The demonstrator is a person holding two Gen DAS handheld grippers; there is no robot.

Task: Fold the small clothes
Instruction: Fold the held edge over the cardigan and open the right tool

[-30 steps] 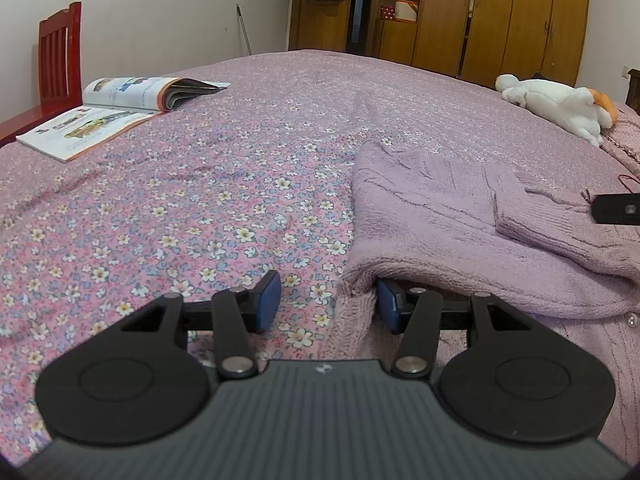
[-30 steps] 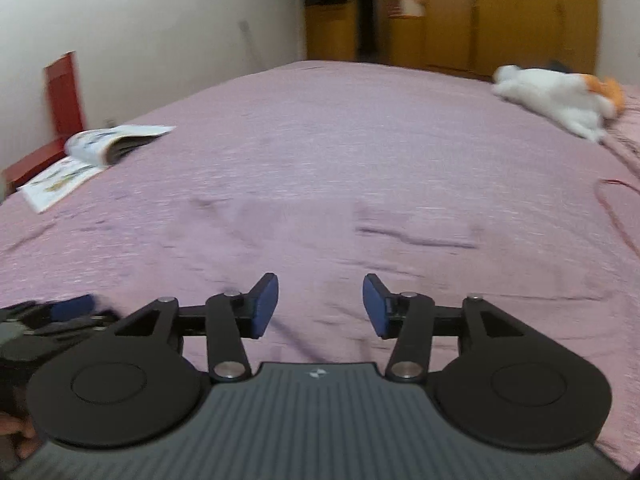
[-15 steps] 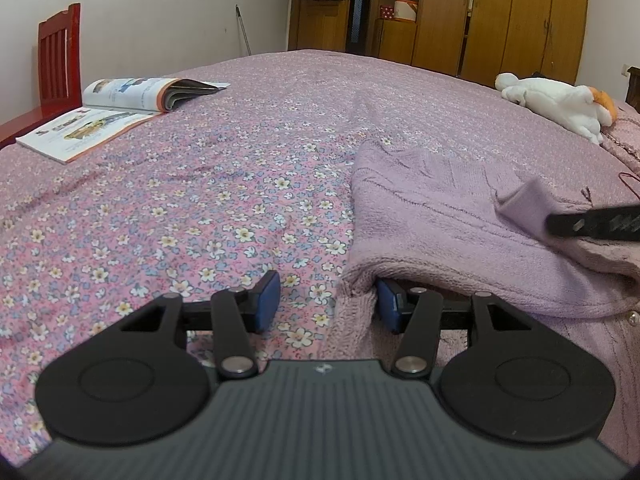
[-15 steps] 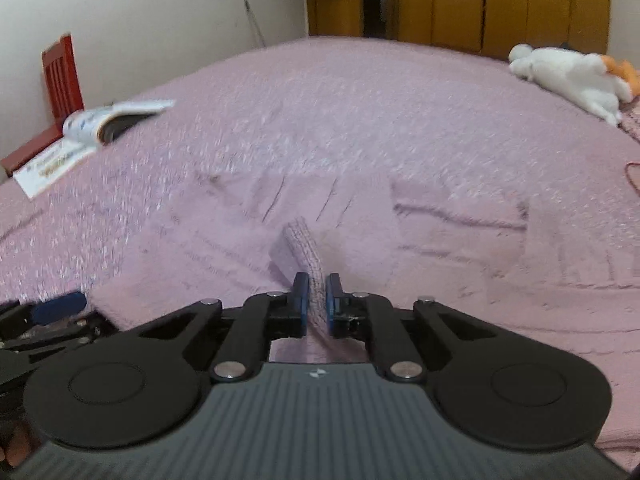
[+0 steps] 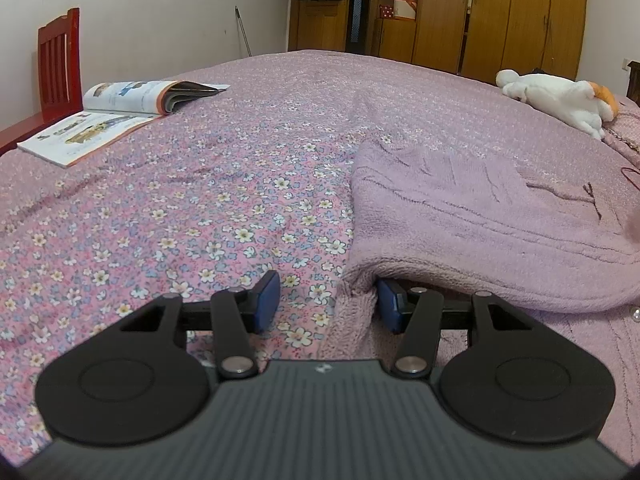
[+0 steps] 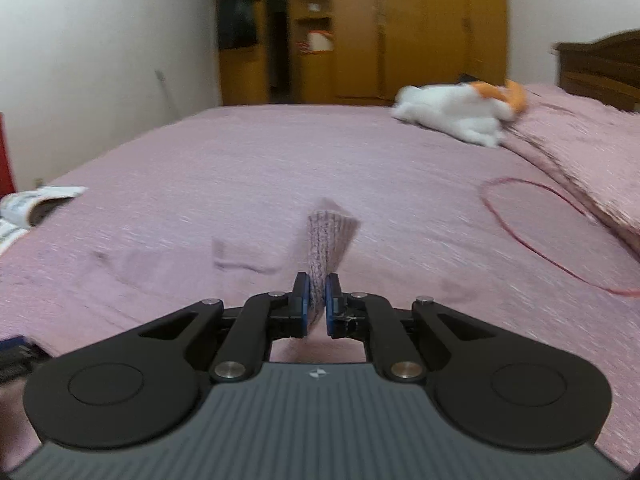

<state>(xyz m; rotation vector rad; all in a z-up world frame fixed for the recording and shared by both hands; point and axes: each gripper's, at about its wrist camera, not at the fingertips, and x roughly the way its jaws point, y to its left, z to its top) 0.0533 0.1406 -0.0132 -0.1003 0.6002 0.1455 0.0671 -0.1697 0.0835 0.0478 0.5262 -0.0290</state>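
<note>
Knit sleeve cuff (image 6: 329,236) upright, pinched in right gripper (image 6: 316,304); left gripper (image 5: 328,304) half-wide, unclamped, at sweater (image 5: 472,216) hem.

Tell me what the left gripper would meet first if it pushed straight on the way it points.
Probably the flowered bedspread: the left gripper points down at it, jaws apart. Its right finger is tucked under the purple sweater, whose edge would likely drag too.

The right finger (image 5: 390,304) of the left gripper (image 5: 328,300) is partly hidden under the sweater's (image 5: 472,216) folded edge. The sweater runs off the picture's right edge. Beyond the right gripper's (image 6: 316,300) fingers, the bedspread (image 6: 280,168) and stuffed toy (image 6: 456,114) are motion-blurred.
</note>
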